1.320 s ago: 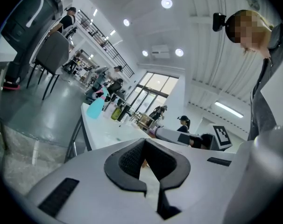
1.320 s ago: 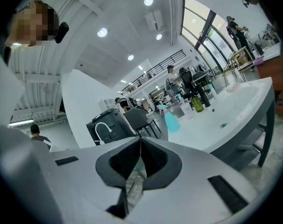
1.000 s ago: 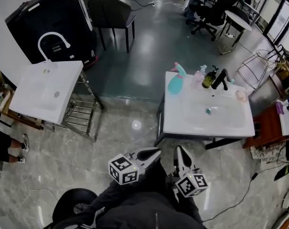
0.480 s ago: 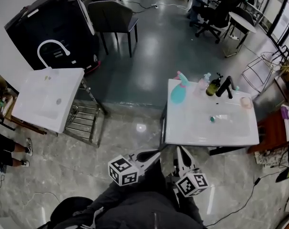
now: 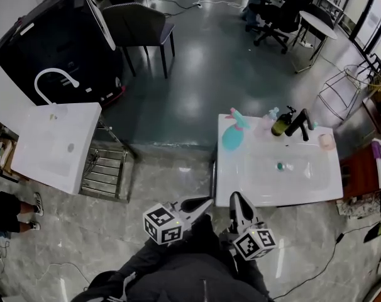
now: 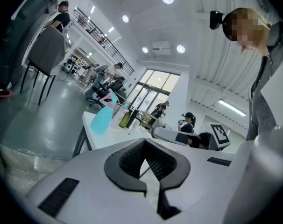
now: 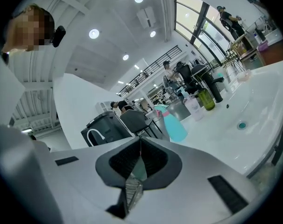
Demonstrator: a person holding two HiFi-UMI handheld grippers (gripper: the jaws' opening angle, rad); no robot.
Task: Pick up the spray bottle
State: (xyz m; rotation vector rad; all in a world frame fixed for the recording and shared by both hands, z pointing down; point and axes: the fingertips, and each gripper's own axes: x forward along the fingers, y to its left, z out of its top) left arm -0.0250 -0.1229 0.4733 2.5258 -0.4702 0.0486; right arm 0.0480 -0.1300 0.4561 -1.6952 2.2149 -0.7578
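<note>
Black cabinet (image 5: 52, 43) stood far left on the floor, with a grey chair (image 5: 137, 24) beside it. The white surface (image 5: 241, 184) with a sunk basin sat right in front of you, its near edge just beyond both grippers. A second white sink (image 5: 46, 146) stood well apart at the left.

You held the left gripper (image 5: 206, 201) low and near level, fingers (image 6: 127, 160) clenched with nothing between them. Your right gripper (image 5: 236, 197) was just beside it, fingers (image 7: 155, 160) also clenched and empty, tip close to the surface's near edge.

The teal spray bottle (image 5: 232, 135) with a pink head stood upright at the surface's far left corner, well apart from both grippers. Along the far edge to its right were a pale pink bottle (image 5: 266, 119), a dark olive bottle (image 5: 280, 123) and a black faucet (image 5: 299, 123). A small pink item (image 5: 327, 141) lay near the far right corner. A green drain (image 5: 280, 166) showed in the basin.
</note>
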